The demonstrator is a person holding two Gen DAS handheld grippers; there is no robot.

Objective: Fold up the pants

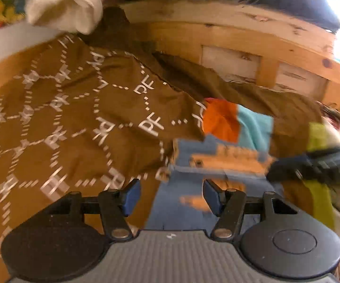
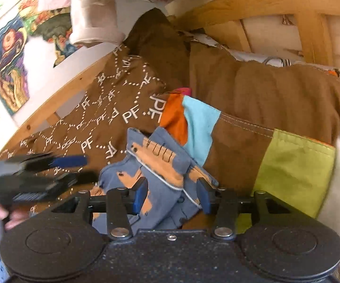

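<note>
Fingers first: my left gripper has its blue-padded jaws spread wide, nothing between them, hovering above the blue cotton pants with orange dinosaur shapes. My right gripper also has its jaws parted, and a bunched fold of the same blue pants sits in the gap; the cloth lies against the left pad, but I cannot tell whether the pads actually pinch it. A white drawstring runs across that fold.

The pants lie crumpled on a brown bedspread printed with white "PF" letters and dotted hexagons. Just beyond the pants lies a brown patchwork cushion with orange, turquoise and lime-green panels, its orange corner touching the pants.

From the right wrist view, my left gripper shows blurred at the left, above the bedspread. Behind everything stands a pine bed frame with slats, and a cream cloth hangs over its top.
</note>
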